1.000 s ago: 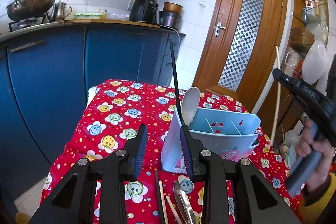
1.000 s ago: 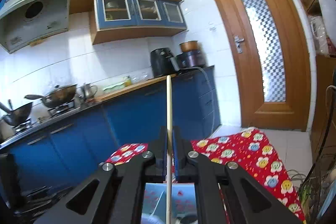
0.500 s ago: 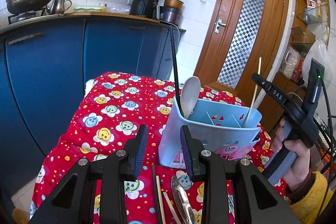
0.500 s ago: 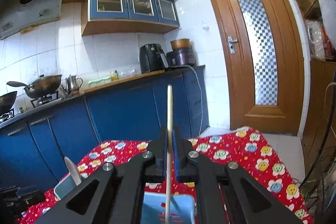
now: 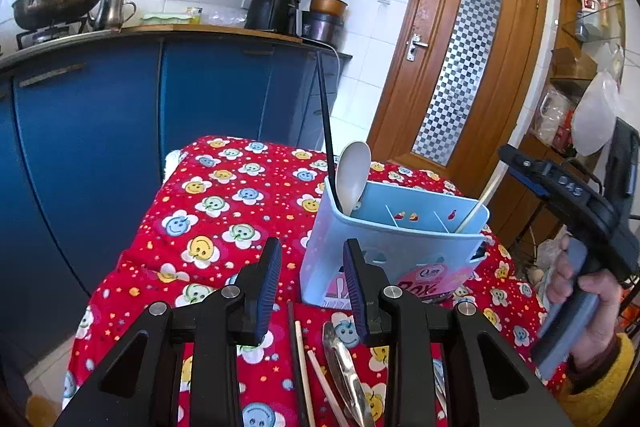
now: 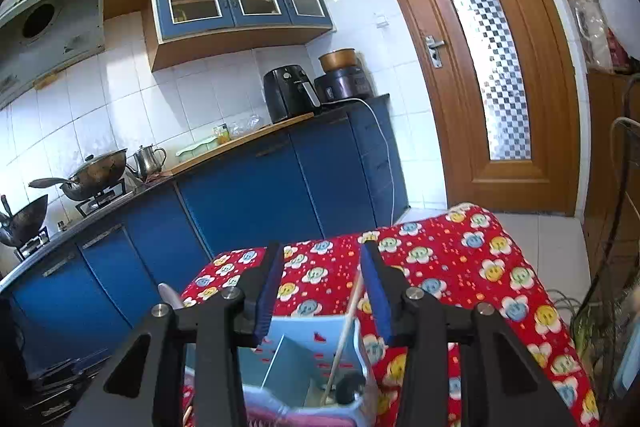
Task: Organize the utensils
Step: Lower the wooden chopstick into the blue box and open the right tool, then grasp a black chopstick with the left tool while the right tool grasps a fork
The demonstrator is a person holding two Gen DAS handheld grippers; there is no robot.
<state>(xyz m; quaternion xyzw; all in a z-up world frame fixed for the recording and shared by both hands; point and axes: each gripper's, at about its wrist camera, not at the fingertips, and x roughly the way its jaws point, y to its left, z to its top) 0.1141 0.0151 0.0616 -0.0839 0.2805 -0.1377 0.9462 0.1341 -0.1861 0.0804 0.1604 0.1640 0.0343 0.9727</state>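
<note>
Utensils (image 5: 340, 371) lie nearest on the desk (image 5: 208, 219) under the empty, part-open left gripper (image 5: 312, 287). Beyond, the right gripper (image 6: 322, 287), jaws just opened, has dropped a chopstick (image 6: 340, 343) into the caddy (image 5: 384, 251); next, likely fetch another.

Blue base cabinets (image 5: 120, 131) along a white-tiled wall, under a wooden countertop (image 5: 208, 29). On the hob at left, a dark wok (image 5: 60, 1) beside a steel kettle (image 5: 112, 11). Further along, a black air fryer (image 5: 276, 9) and a copper-lidded cooker (image 5: 326, 17). To the right, a wooden door (image 5: 456, 67) with chequered glass.
</note>
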